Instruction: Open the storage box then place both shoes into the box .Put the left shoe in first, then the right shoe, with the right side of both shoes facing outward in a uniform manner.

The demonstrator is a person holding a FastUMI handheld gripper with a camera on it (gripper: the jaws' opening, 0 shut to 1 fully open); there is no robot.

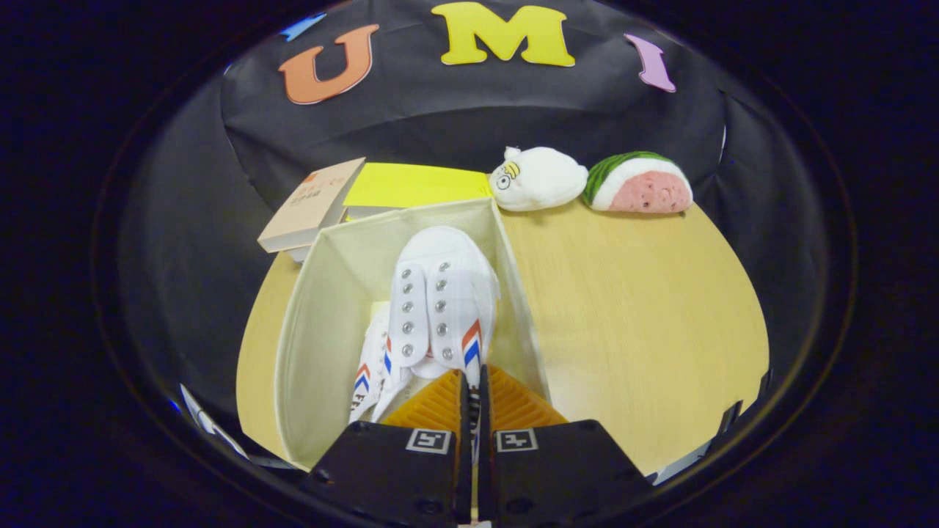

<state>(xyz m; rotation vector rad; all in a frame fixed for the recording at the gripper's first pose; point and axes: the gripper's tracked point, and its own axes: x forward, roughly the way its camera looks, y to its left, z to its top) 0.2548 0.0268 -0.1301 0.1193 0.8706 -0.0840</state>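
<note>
Tongs [472,392] pinch the heel of the right shoe [440,304], toe pointing ahead inside the open storage box [315,308]. Left shoe [370,374] lies beside it, lower. Second placement underway; next: lower, release, withdraw.

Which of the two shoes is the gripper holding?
The gripper pinches the upper shoe, eyelets facing up; the other shoe lies lower beside it in the box.

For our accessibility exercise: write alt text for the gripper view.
The gripper is shut on a white shoe, holding it in an open cream storage box beside another shoe. Beyond, on the wooden table, lie books and two plush toys.
</note>
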